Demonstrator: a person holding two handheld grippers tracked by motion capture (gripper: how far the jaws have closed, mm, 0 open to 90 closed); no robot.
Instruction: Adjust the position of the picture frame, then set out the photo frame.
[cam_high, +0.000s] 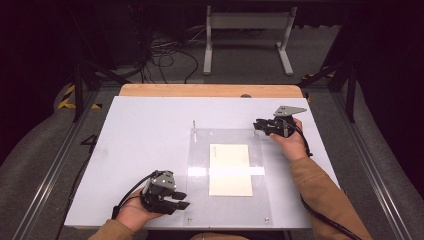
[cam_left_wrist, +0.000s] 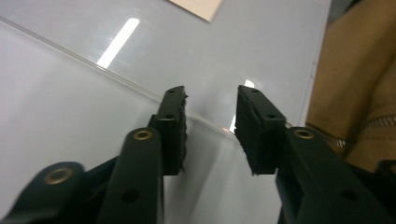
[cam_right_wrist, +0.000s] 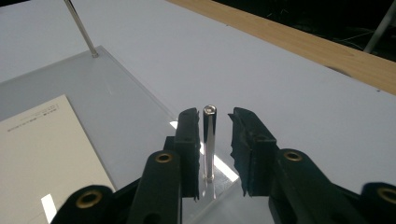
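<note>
I bracket the upright steel post (cam_right_wrist: 208, 142) at the clear plate's (cam_high: 200, 150) far right corner with my right gripper (cam_right_wrist: 212, 122), jaws parted, apparently not touching, while my left gripper (cam_left_wrist: 210, 100) waits open and empty at its near left edge.

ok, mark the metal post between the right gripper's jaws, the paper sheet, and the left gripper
metal post (cam_right_wrist: 208, 140), right gripper view, mid shaft.
paper sheet (cam_high: 230, 169), high view, centre of sheet.
left gripper (cam_left_wrist: 211, 133), left gripper view, midway between its fingertips.
</note>
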